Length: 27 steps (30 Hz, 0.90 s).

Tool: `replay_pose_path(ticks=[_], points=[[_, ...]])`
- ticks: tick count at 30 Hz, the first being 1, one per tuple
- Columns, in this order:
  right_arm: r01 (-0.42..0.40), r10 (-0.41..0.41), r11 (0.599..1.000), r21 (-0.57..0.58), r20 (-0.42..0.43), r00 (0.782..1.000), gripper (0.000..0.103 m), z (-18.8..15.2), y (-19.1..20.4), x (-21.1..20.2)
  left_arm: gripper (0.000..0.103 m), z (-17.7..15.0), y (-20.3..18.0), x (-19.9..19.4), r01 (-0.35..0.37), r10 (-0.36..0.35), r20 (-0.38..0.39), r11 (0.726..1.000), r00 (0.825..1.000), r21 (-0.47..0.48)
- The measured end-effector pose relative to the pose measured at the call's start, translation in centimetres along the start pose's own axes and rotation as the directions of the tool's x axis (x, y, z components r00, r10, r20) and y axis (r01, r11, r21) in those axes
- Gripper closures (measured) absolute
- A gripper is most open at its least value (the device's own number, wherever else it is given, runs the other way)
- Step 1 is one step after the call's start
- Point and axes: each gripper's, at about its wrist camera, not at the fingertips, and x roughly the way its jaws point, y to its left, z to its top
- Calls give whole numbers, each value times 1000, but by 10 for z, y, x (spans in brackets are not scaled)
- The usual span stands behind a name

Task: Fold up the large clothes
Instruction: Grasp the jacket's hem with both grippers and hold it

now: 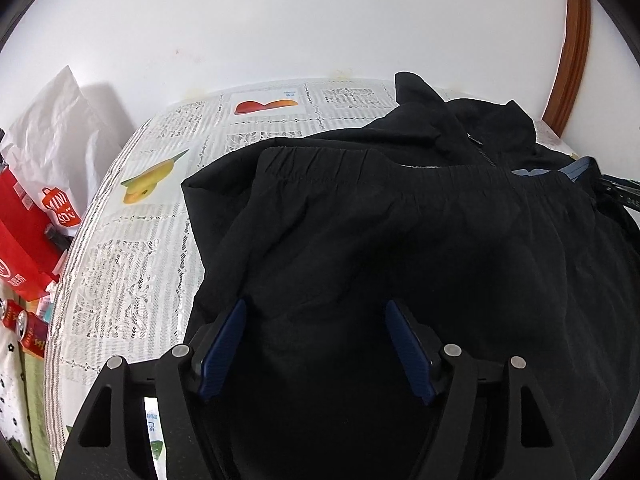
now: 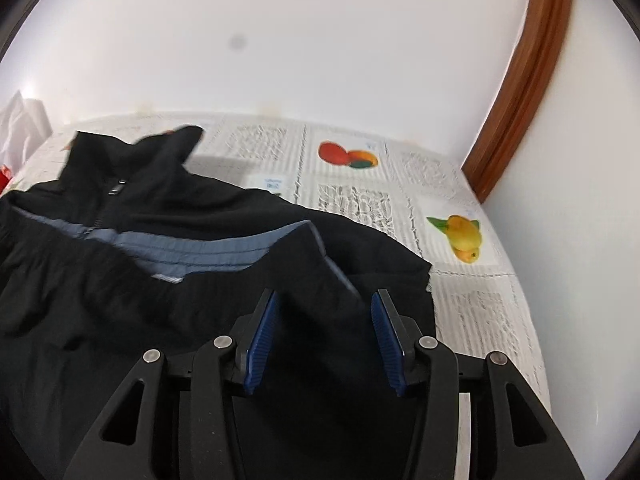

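A large black jacket (image 1: pixel 400 220) with a zipper and an elastic hem lies folded over on the table (image 1: pixel 140 260). My left gripper (image 1: pixel 316 308) hovers open over its left part, the blue pads wide apart and not pressing on the cloth. In the right wrist view the same jacket (image 2: pixel 160 280) shows its grey-blue lining (image 2: pixel 208 252) where the hem is turned back. My right gripper (image 2: pixel 325 300) stands open at the jacket's right corner. A raised fold of black cloth runs between its pads, with a gap on both sides.
A lace cloth over a fruit-print cover dresses the table (image 2: pixel 480 312), which stands against a white wall. A white plastic bag (image 1: pixel 56 132), a red bag (image 1: pixel 24 220) and red cans (image 1: pixel 28 328) sit off the table's left edge. A brown wooden frame (image 2: pixel 520 80) rises at the right.
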Motion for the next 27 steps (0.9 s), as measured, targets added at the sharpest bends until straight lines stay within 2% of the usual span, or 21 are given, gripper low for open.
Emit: replay_pose_path(ticks=[1,4,6,7,9,12,15,16,18,19,20,23,27], points=[[-23,23,1000,-5,-7,1000,57,3,1,5,33,0,0,0,0,0,0,1000,1000,0],[-76,76,996,-53,-8,997,97,6,4,12,33,0,0,0,-1,1,-1,1000,1000,0],[-120,116,991,52,70,991,97,6,-17,0,33,1,-1,1,0,0,0,1000,1000,-2],[-174,157,972,157,114,981,96,6,-36,-4,33,0,-1,1,-2,2,1,1000,1000,-2],[-217,191,945,243,128,973,96,4,-46,-1,32,0,-2,2,-8,8,0,1000,1000,2],[-102,95,986,135,60,994,94,5,-20,8,32,1,-4,2,-7,7,1,1000,1000,2],[-26,23,994,106,30,999,87,4,-10,2,32,1,-4,-2,-12,12,13,1000,1000,1],[-21,16,993,118,38,999,84,3,-10,-6,33,0,-4,-4,-17,17,20,1000,1000,0],[-65,55,991,113,85,995,73,-7,-5,-29,33,-2,-5,-12,-29,29,48,1000,998,3],[-78,68,992,102,94,993,61,-12,-3,-34,33,-2,-6,-13,-32,32,56,999,998,6],[-90,82,992,85,98,992,57,-19,2,-37,33,-3,-7,-13,-37,36,56,999,998,8],[-77,75,996,40,49,996,57,-37,10,-26,33,-1,-11,-5,-54,53,38,998,998,12],[-58,60,992,111,-15,998,57,-46,-10,4,32,5,-16,1,-41,41,26,999,999,10]])
